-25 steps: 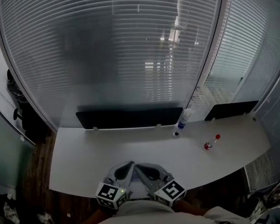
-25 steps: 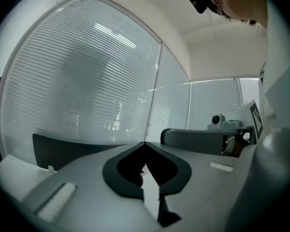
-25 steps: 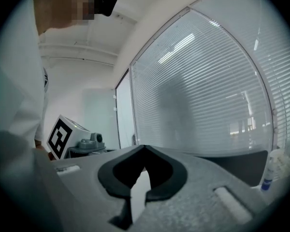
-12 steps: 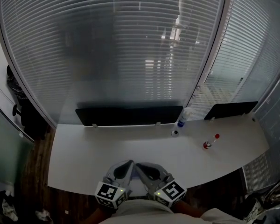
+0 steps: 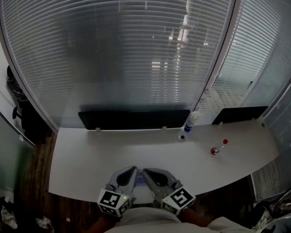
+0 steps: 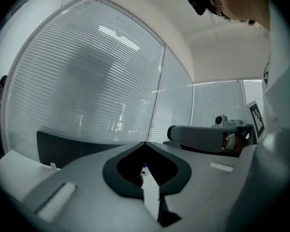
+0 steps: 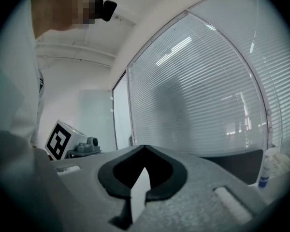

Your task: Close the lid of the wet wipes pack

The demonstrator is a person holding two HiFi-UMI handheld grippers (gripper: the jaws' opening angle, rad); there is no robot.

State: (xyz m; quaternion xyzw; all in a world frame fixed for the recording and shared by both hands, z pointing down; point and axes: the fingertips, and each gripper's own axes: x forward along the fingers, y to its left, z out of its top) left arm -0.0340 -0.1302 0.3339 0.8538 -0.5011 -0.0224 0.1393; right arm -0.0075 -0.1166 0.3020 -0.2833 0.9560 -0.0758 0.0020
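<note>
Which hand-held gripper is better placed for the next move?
Neither left nor right stands out. The left hand-held gripper and the right hand-held gripper both sit shut, side by side, at the table's near edge. A pale patch between them may be the pack.

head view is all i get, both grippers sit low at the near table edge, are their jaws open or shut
Observer: In its own view, the left gripper has its jaws tip to tip, with nothing between them.
Operator: and the right one
Observer: The right gripper is shut as well, and empty.
Operator: any wipes pack ahead of them
Observer: No wipes pack shows in either gripper view. The right gripper view catches only a bottle at its far right edge.
</note>
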